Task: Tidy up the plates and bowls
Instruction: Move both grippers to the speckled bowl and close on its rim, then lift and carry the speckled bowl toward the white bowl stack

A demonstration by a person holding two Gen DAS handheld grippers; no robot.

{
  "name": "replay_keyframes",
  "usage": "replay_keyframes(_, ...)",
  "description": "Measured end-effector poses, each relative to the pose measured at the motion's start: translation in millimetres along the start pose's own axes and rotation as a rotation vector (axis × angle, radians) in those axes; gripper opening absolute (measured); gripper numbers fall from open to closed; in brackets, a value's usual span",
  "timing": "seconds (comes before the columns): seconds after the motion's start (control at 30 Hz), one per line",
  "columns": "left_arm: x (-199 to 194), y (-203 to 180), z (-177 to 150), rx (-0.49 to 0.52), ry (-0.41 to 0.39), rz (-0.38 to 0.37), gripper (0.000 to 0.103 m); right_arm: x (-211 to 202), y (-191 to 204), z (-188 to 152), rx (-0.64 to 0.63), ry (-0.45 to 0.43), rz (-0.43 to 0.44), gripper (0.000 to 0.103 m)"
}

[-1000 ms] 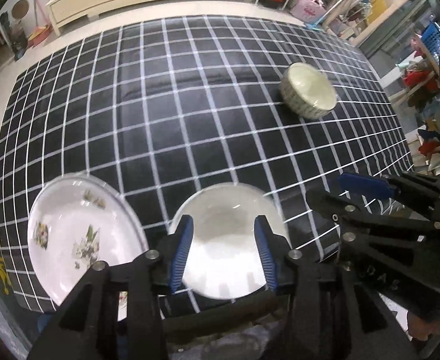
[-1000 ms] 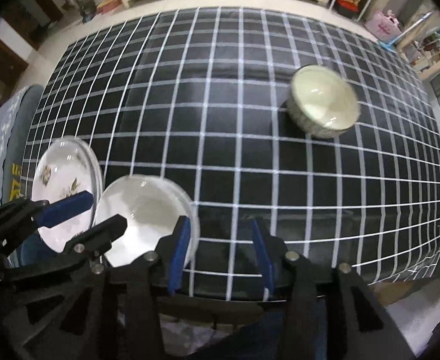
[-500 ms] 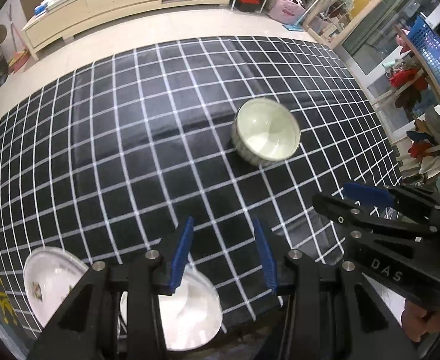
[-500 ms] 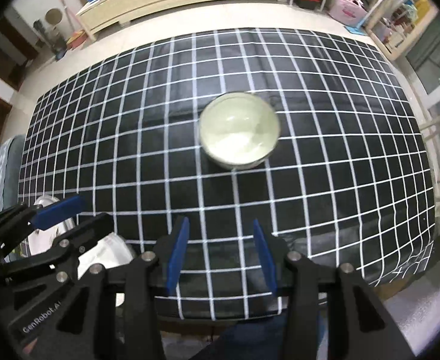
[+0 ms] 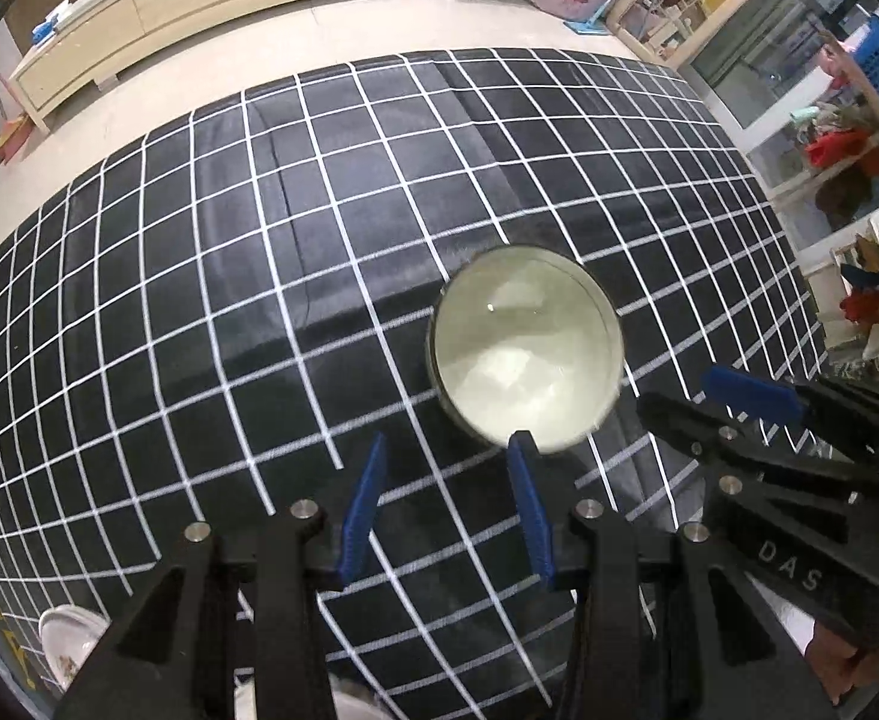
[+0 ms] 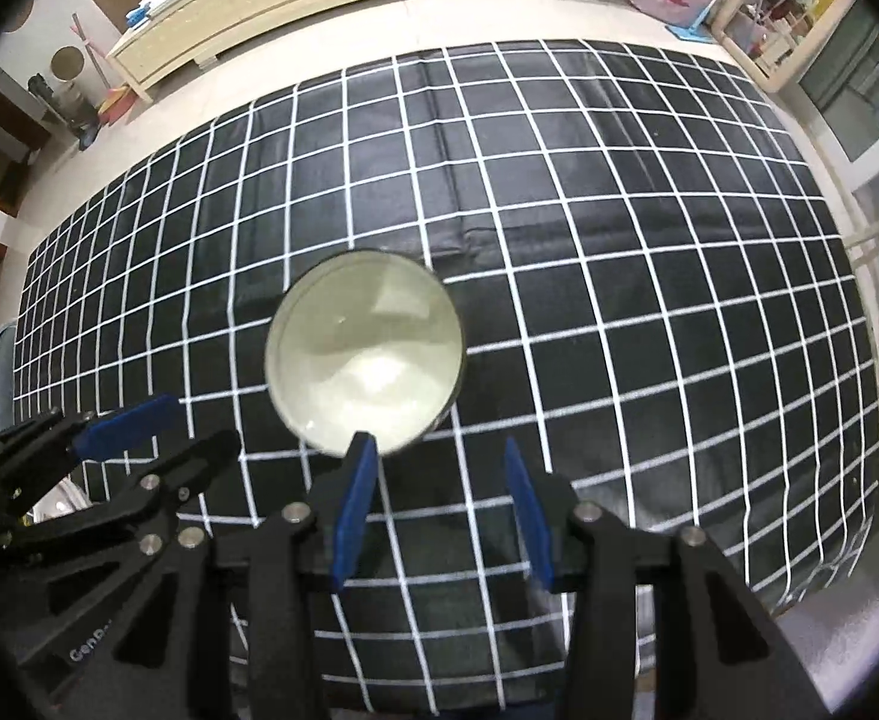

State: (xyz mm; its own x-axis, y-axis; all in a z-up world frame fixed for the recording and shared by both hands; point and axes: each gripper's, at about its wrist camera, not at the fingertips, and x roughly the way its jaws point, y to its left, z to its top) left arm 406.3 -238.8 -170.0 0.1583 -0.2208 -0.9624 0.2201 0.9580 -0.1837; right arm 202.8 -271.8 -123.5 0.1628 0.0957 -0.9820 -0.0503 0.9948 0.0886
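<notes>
Both empty, part-open: left gripper (image 5: 448, 480) & right gripper (image 6: 433, 483) flank bowl (image 6: 364, 360); risk: pad clips rim, tips it.

bowl (image 5: 526, 357) | pale, empty, upright | on checked cloth; plate (image 5: 70, 639) | cloth's near-left edge

Table, as I see it from both wrist views: covered by a black tablecloth with a white grid pattern (image 5: 259, 312), creased in a few long folds across its middle. On it I count one round, pale cream ceramic bowl (image 5: 526, 354), upright and empty, toward the near side. At the near left edge sits a white plate with a floral print (image 5: 70, 642), only partly in view, well apart from the bowl.
</notes>
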Motion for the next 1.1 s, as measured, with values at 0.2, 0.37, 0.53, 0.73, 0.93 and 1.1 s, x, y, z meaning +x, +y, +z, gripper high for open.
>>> replay_keyframes(0.2,27,3,23,-0.002,0.020,0.027,0.032,21,-8,17,0.000,0.002,0.008,0.049)
replay_keyframes(0.37,44,0,28,0.023,0.043,0.049,0.019,34,-12,19,0.003,0.016,0.020,0.032)
replay_keyframes(0.53,52,-6,23,0.050,0.056,0.041,0.012,47,-9,13,-0.001,0.047,0.035,0.015)
replay_keyframes(0.73,49,-3,11,0.045,0.060,0.048,0.011,44,7,3,-0.046,0.041,-0.004,0.015)
replay_keyframes(0.93,42,26,-17,0.050,0.078,0.066,0.012,42,41,-15,-0.097,0.061,0.009,0.015)
replay_keyframes(1.1,33,55,-41,0.023,0.086,0.079,0.012,38,82,-35,-0.139,0.078,0.013,0.016)
